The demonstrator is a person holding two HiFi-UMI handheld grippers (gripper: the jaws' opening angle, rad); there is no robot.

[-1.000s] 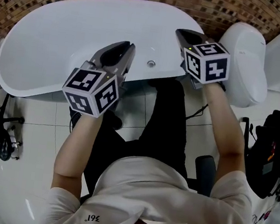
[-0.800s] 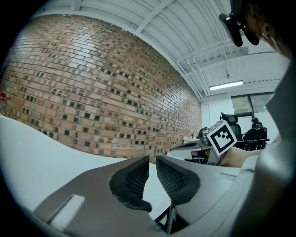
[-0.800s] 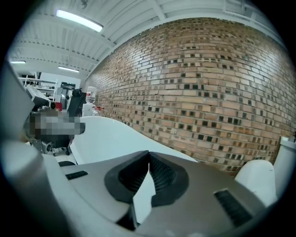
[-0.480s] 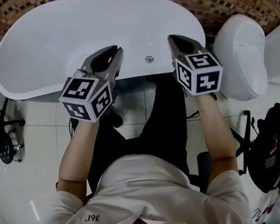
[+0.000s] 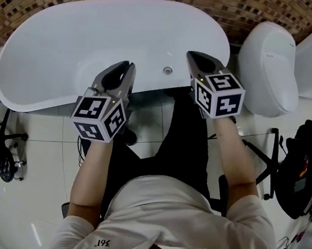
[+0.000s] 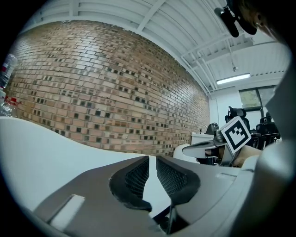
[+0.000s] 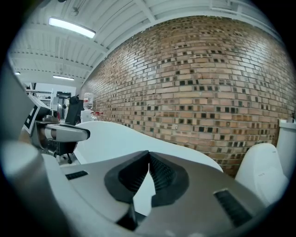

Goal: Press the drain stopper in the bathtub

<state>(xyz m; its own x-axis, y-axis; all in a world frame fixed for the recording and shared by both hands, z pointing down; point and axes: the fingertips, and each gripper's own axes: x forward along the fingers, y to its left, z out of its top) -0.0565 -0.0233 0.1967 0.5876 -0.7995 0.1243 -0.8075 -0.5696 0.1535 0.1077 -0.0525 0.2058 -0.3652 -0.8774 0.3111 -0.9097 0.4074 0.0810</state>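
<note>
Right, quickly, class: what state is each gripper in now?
Left gripper: jaws slightly apart, holding nothing.
Right gripper: jaws shut, holding nothing.

Bright, even indoor light fell from above. Long white fluorescent ceiling tubes (image 6: 233, 78) glowed in both gripper views, nearly blown out. The glossy white oval bathtub (image 5: 99, 35) was pale and almost featureless, with soft grey shading inside its basin. A faint glare streak lay on the white tiled floor (image 5: 39, 152). Strong fisheye distortion bent the red-brown brick wall (image 7: 199, 92) into an arc, and black corners ringed both gripper views. The grey left gripper (image 6: 152, 159) and grey right gripper (image 7: 148, 155), close to their lenses, looked slightly soft.
</note>
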